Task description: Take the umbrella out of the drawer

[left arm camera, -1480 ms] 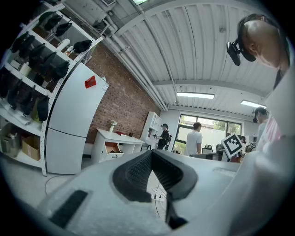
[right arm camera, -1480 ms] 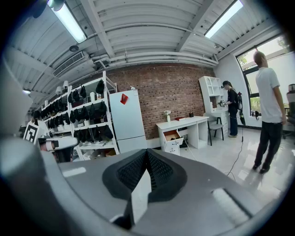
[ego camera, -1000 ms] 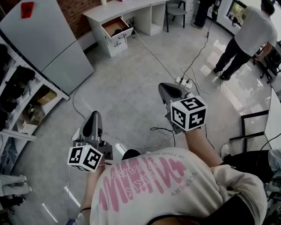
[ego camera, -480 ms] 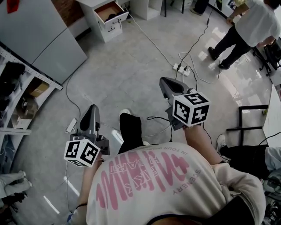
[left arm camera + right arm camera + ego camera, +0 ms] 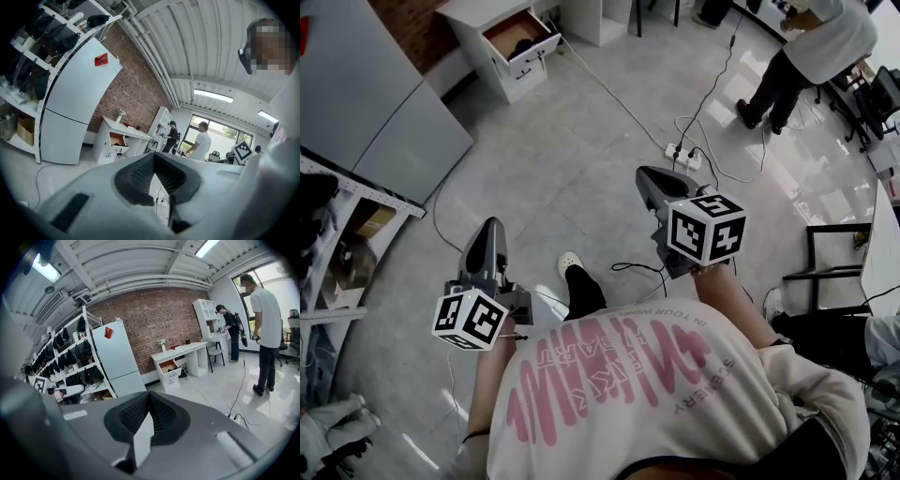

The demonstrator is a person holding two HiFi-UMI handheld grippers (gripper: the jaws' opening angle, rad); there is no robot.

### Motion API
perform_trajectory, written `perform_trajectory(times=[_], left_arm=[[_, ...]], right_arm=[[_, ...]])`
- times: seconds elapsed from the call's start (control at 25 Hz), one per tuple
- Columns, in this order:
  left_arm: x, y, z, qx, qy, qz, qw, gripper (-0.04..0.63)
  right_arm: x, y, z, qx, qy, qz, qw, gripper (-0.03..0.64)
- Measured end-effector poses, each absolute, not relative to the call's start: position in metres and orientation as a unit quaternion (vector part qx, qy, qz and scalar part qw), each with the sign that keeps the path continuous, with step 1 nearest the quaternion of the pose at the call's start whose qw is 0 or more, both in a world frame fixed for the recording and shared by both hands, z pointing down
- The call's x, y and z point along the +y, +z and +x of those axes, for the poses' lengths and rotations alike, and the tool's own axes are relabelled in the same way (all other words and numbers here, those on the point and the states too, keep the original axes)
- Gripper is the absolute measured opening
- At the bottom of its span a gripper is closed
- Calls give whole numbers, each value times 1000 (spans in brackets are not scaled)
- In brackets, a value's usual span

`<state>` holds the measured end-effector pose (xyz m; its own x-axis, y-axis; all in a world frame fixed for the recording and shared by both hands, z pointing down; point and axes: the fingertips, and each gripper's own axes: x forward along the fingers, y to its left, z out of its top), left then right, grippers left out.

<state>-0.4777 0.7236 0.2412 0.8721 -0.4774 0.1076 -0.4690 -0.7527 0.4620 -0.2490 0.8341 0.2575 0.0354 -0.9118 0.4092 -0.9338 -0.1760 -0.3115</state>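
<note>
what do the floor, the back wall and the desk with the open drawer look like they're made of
Floor: grey, probably polished concrete or tile; glossy, it mirrors window light.
Back wall: bare red brick, matt, mortar lines show.
Desk: smooth white, likely painted or laminated board; the drawer inside looks brown, perhaps wood.

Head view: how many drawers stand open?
1: the top drawer of the white drawer unit at the upper left, far across the floor. The drawer front below it looks shut; others may be hidden.
</note>
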Motion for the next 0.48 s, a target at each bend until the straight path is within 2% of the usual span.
perform_trajectory(times=[0.48], left_arm=[[556, 207, -437, -232, -12, 947, 224, 6]], right_arm=[[661, 226, -214, -644, 252, 723, -9, 11]])
